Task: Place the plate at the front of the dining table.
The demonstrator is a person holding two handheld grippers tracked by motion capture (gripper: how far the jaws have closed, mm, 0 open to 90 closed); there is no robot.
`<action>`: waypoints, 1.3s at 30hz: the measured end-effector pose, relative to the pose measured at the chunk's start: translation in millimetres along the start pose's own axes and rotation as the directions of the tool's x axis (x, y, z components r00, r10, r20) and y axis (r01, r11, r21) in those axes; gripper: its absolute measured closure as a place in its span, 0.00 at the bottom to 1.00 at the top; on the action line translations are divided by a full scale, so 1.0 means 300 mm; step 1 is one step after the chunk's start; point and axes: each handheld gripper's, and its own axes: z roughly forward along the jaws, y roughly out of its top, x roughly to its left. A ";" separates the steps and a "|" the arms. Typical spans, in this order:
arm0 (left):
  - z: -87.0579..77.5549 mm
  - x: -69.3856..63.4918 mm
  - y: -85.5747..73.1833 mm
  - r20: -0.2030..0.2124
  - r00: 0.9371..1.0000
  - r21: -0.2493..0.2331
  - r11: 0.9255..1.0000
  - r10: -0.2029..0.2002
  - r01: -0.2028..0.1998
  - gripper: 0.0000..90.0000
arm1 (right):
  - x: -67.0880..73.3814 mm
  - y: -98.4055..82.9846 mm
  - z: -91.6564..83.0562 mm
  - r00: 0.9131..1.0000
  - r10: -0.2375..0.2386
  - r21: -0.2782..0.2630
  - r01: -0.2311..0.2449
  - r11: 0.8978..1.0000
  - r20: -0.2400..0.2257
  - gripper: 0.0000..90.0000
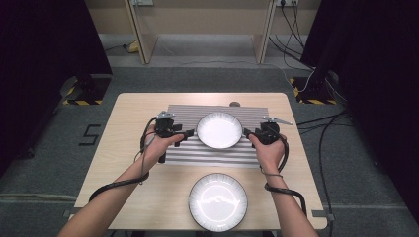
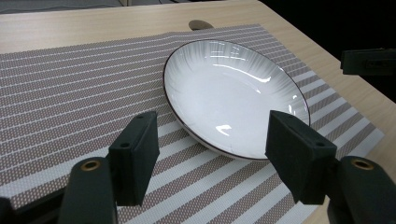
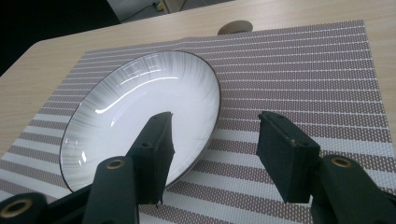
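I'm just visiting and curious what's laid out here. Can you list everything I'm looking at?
Plate on mat: one, white with a dark rim, middle of the mat, between the two grippers.
Near plate: one, white with a dark rim, on bare wood at the table's near edge.
Mat: one, grey and white stripes, centre of the table.
Table: one, light wood, under it all.
Round hole cap: one, brownish, in the table just beyond the mat.
Cables: several, black, on the grey floor at the right.
Left gripper: one, black, open, left of the plate on the mat.
Right gripper: one, black, open, at that plate's right rim.
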 end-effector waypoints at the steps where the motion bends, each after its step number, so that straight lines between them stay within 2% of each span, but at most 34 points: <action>1: -0.004 0.001 -0.005 -0.001 1.000 0.002 1.000 0.001 -0.001 0.38 | -0.001 -0.004 -0.003 1.000 -0.001 0.000 0.001 1.000 -0.001 0.51; 17: -0.083 -0.020 -0.051 0.006 1.000 0.002 1.000 0.025 -0.025 0.38 | -0.018 -0.045 -0.055 1.000 -0.011 0.005 0.011 1.000 0.004 0.50; 39: -0.159 0.001 -0.145 0.000 1.000 -0.016 1.000 0.007 -0.007 0.38 | -0.031 -0.108 -0.106 1.000 -0.010 0.015 0.010 1.000 0.007 0.50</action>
